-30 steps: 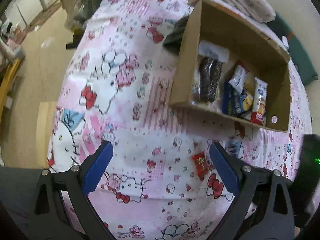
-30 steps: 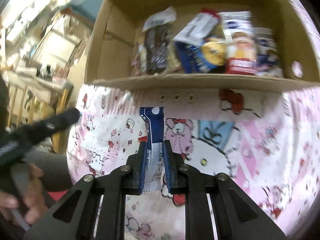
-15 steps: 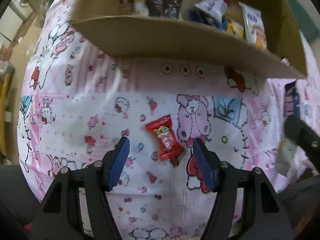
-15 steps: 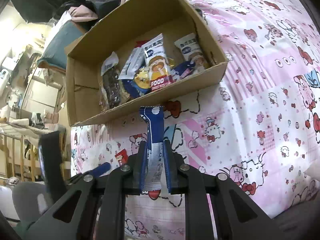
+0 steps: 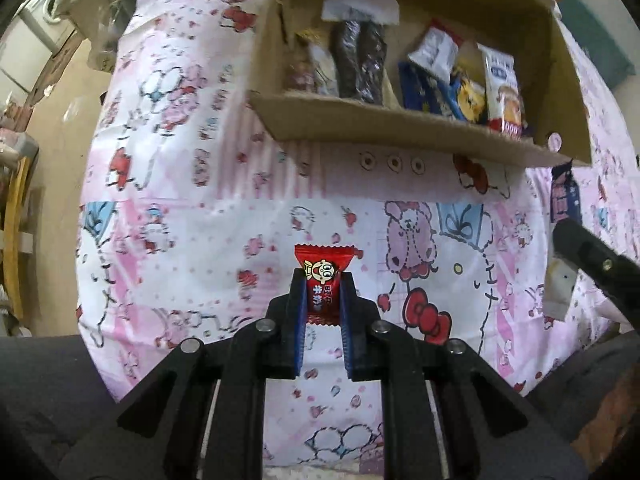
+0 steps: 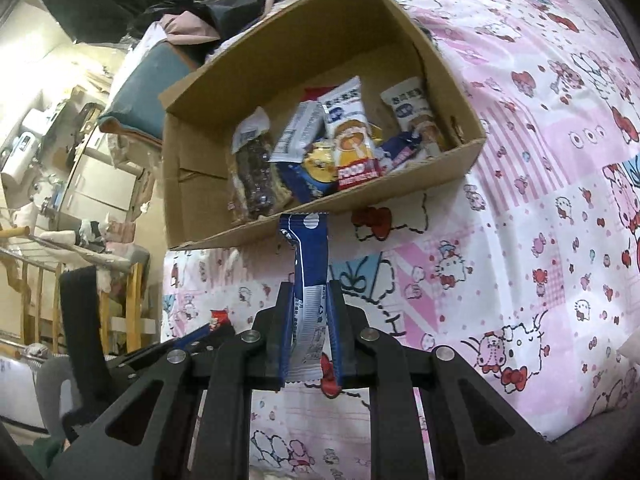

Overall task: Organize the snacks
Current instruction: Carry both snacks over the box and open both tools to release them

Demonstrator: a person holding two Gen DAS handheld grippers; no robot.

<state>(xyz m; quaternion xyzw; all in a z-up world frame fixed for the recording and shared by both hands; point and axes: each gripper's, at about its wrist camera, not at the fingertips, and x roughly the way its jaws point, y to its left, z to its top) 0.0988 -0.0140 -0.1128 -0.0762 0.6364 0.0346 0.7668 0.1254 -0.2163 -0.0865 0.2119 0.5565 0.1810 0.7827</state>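
Our left claw [image 5: 323, 280] has just closed on the red candy [image 5: 325, 280] at lower centre; our right claw [image 6: 307, 292] clamps the blue packet [image 6: 308, 264] below the cardboard box [image 6: 400, 192].

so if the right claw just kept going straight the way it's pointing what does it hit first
Probably the near wall of the cardboard box: the blue and white snack packet held in the right claw points at it, though depth is unclear.

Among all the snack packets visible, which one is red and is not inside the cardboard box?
The small red candy packet, pinched by the left gripper above the pink cloth. The other red-marked packets lie in the cardboard box.
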